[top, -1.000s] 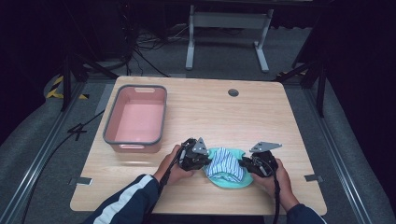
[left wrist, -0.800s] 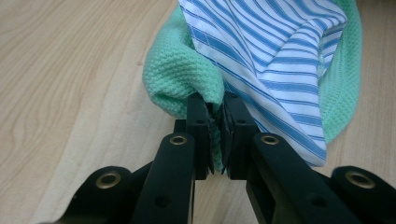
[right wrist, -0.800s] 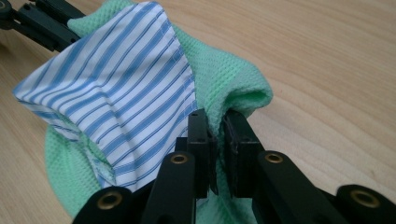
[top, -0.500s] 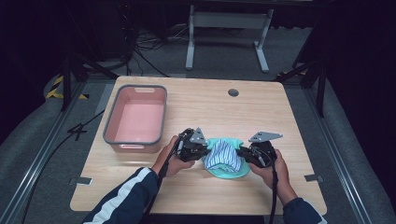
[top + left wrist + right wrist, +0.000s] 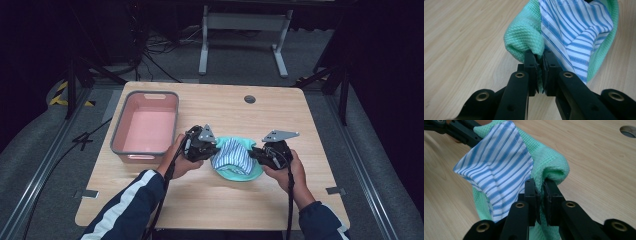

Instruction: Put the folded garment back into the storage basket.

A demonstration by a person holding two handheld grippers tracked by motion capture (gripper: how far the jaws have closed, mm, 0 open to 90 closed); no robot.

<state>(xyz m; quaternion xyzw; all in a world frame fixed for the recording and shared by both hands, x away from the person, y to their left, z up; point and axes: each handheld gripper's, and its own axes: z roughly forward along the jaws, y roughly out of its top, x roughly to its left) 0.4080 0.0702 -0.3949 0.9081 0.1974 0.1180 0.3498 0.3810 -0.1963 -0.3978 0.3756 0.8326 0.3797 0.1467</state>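
At the far left of the wooden table (image 5: 210,200) I see a pink tub with a grey rim (image 5: 117,135), well apart from my work. A small round grommet hole (image 5: 250,99) sits near the table's far edge, and a metal stand (image 5: 242,22) rises on the floor beyond. Nothing lies between my grippers and the cloth.

My left gripper (image 5: 209,150) meets the left edge of the bundle: a green waffle-knit cloth (image 5: 239,172) with a blue-and-white striped cloth (image 5: 232,156) gathered on top of it, near the table's front middle. In the left gripper view its jaws are pressed nearly together, pinching a fold of the green cloth (image 5: 524,40) with the striped cloth (image 5: 574,27) against the right jaw.

My right gripper (image 5: 256,154) takes the bundle's right edge. In the right gripper view its jaws are likewise clamped tight on a green fold (image 5: 554,167), the striped cloth (image 5: 496,170) draping to their left.
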